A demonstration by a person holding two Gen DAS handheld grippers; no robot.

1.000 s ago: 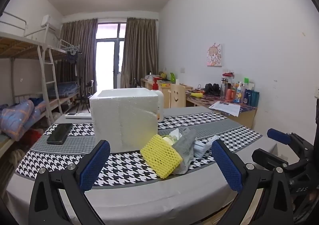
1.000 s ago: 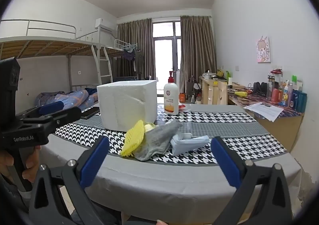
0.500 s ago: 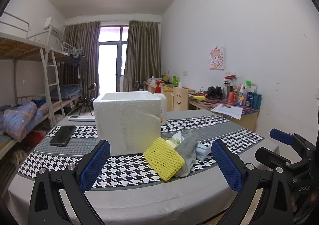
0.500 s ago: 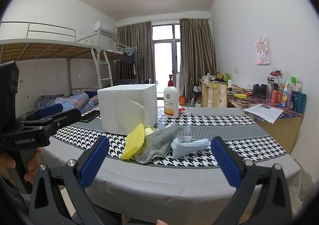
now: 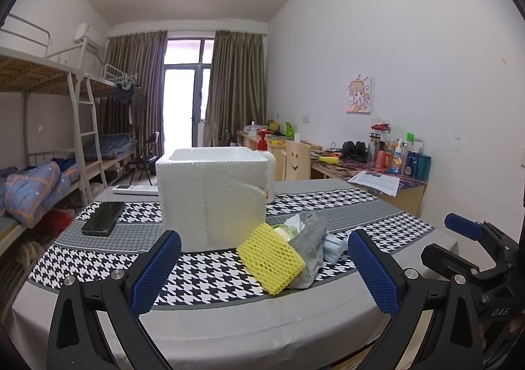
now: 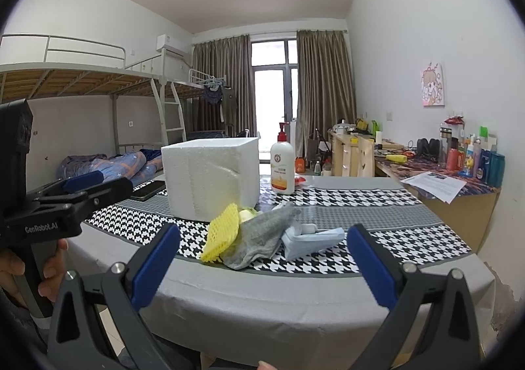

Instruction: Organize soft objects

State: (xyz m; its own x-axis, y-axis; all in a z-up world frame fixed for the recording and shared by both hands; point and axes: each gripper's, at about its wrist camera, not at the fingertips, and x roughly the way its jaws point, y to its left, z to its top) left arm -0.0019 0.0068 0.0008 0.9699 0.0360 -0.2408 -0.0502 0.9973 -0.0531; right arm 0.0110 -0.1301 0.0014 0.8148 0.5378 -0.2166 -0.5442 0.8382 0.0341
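Both views are carried slightly nearer the table, where the yellow foam net [image 5: 269, 261], grey sock [image 5: 310, 243] and blue mask [image 6: 311, 237] lie heaped beside the foam box [image 5: 211, 194], untouched, while the left gripper [image 5: 264, 275] and right gripper [image 6: 262, 268] are held wide open and empty, so sorting is judged not begun.

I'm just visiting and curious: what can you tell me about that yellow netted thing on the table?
The yellow foam net sleeve looks soft and spongy, with an open mesh of holes. It lies tilted at the near end of a small pile, leaning against a grey sock, in front of the white foam box, on the houndstooth cloth. No tongs touch it.
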